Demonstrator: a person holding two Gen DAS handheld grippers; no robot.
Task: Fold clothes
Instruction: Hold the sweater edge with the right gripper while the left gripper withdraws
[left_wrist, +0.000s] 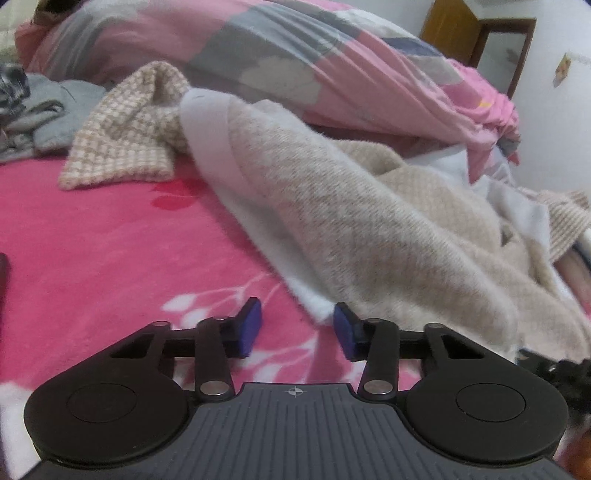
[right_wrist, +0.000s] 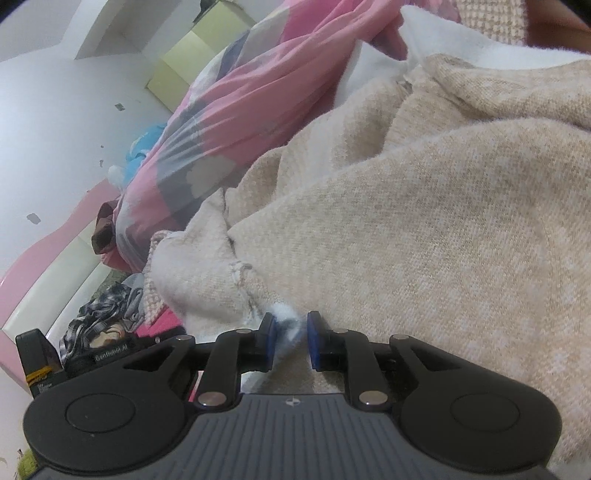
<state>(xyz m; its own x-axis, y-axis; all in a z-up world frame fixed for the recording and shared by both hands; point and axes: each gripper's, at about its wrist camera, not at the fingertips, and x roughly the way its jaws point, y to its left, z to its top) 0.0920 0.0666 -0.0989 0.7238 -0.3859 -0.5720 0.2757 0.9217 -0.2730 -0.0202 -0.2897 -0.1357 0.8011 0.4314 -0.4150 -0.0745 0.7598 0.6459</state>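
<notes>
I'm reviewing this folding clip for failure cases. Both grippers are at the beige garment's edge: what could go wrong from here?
1. The left gripper is open with only the white corner tip of the beige garment near its fingers; closing may miss or pinch too little.
2. The right gripper has fabric between its fingers but isn't closed; lifting could let it slip.
3. The garment is bunched against the pink quilt, which could drag along.

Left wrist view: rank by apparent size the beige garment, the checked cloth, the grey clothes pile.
1. beige garment, largest by far, though it lies nearest the camera.
2. checked cloth.
3. grey clothes pile, smallest, but partly cut off at the frame edge, so this is unsure.
</notes>
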